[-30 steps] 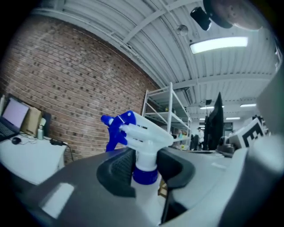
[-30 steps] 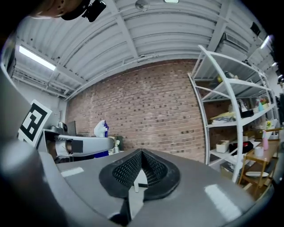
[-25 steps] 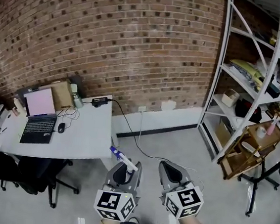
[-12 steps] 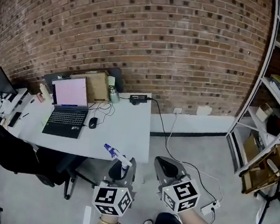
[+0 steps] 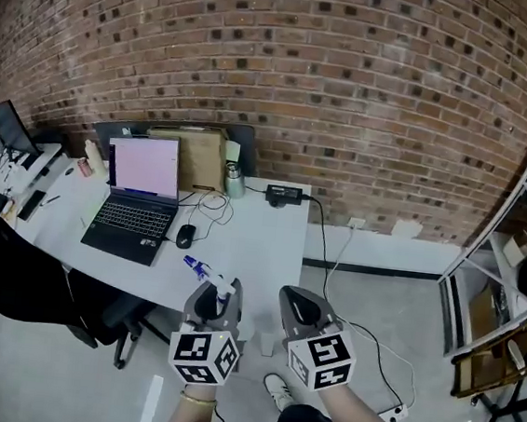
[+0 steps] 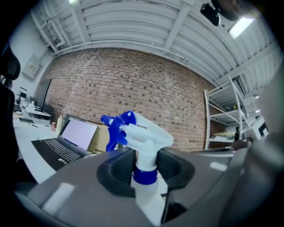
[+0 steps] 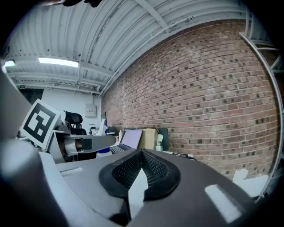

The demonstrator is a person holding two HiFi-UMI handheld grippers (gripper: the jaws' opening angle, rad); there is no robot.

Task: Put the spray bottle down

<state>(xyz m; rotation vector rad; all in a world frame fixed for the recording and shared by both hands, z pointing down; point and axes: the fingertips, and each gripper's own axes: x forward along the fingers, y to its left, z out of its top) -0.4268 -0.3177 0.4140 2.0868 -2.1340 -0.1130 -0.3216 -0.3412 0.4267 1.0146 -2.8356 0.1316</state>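
Observation:
A white spray bottle (image 6: pixel 143 141) with a blue nozzle and blue collar stands upright between the jaws of my left gripper (image 6: pixel 144 166), which is shut on its neck. In the head view the bottle's head (image 5: pixel 204 274) shows over the near edge of the white desk (image 5: pixel 250 251), with the left gripper (image 5: pixel 214 305) just behind it. My right gripper (image 5: pixel 298 310) hangs beside it to the right, over the floor. In the right gripper view its pads (image 7: pixel 153 170) meet at the tips with nothing between them.
On the desk are an open laptop (image 5: pixel 139 192), a mouse (image 5: pixel 184 235), a cardboard box (image 5: pixel 199 156), a tumbler (image 5: pixel 235 182) and a power adapter (image 5: pixel 285 195). A black chair (image 5: pixel 22 283) stands at the left. A metal shelf (image 5: pixel 518 279) and floor cables (image 5: pixel 395 411) are at the right.
The view has swung left and the desk has come nearer and toward the middle. Both grippers moved toward the desk, the left still holding the spray bottle.

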